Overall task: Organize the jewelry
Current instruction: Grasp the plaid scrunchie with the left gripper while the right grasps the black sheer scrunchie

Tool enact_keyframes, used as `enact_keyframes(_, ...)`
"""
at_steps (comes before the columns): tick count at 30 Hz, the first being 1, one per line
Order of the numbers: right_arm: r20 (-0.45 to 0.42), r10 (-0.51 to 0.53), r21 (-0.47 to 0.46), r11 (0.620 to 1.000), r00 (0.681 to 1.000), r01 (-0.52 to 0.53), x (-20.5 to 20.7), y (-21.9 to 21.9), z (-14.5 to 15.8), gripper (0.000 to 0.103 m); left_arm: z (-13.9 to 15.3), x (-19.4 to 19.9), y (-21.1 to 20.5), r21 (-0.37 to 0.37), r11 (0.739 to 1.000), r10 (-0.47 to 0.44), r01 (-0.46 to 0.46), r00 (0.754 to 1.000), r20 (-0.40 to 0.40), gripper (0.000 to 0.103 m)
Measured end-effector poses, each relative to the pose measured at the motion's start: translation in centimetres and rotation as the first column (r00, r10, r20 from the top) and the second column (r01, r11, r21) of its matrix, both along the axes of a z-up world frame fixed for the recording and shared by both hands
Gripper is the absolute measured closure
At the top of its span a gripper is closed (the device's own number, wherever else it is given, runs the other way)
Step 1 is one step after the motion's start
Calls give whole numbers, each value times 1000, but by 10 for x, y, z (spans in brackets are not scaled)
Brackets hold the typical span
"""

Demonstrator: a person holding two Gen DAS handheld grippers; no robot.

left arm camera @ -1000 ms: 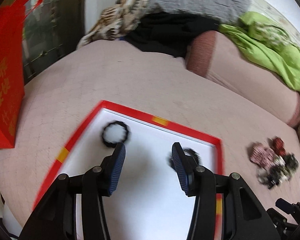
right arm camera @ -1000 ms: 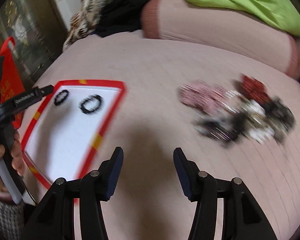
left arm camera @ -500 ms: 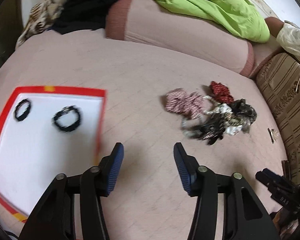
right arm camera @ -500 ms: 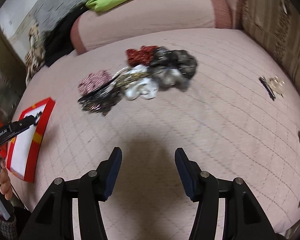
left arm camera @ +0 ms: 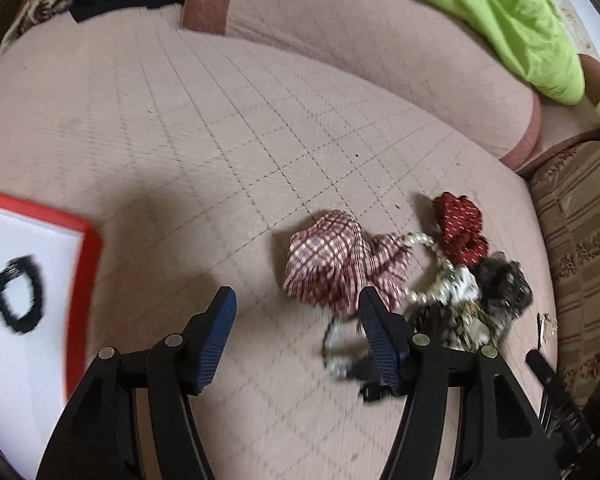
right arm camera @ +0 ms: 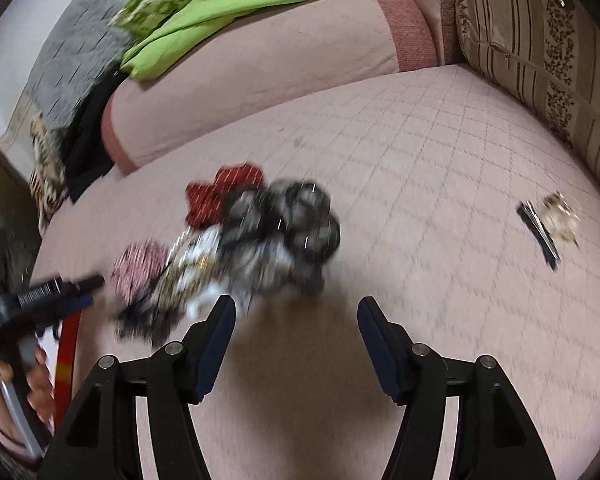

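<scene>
A heap of hair ties and jewelry lies on the pink quilted bed: a checked red-white scrunchie point(left arm camera: 340, 264), a red dotted one point(left arm camera: 458, 224), a pearl string point(left arm camera: 424, 242) and dark pieces point(left arm camera: 500, 284). My left gripper point(left arm camera: 296, 320) is open and empty, just in front of the heap. A white tray with a red rim point(left arm camera: 85, 280) at the left holds a black bead bracelet point(left arm camera: 18, 294). My right gripper point(right arm camera: 296, 328) is open and empty, just in front of the heap point(right arm camera: 252, 240). The left gripper also shows in the right wrist view point(right arm camera: 40, 300).
A hair clip and a small gold piece point(right arm camera: 548, 224) lie apart at the right on the bed. A pink bolster point(left arm camera: 380, 60) with a green cloth point(left arm camera: 480, 12) runs along the back. A striped brown cushion point(left arm camera: 580, 240) borders the right side.
Both grippers have swung from the tray toward the heap and come closer to it. The tray has slid to the left edge of the left wrist view. Both stay open.
</scene>
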State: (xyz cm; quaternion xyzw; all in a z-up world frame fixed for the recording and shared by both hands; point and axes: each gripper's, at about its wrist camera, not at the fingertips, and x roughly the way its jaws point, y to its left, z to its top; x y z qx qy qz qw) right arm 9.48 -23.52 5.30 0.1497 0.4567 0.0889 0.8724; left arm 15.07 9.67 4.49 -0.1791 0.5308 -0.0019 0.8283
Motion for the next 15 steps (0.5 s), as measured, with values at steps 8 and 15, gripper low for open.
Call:
enact_keyframes(8, 3, 8, -39, 999, 1000, -8, 50, 11, -11, 25, -19, 27, -19, -4, 999, -55, 55, 998, -17, 40)
enact_keyframes(15, -56, 19, -42, 999, 998, -21, 60, 17, -29, 83, -21, 26, -33, -5, 993, -115, 115, 993, -33, 91)
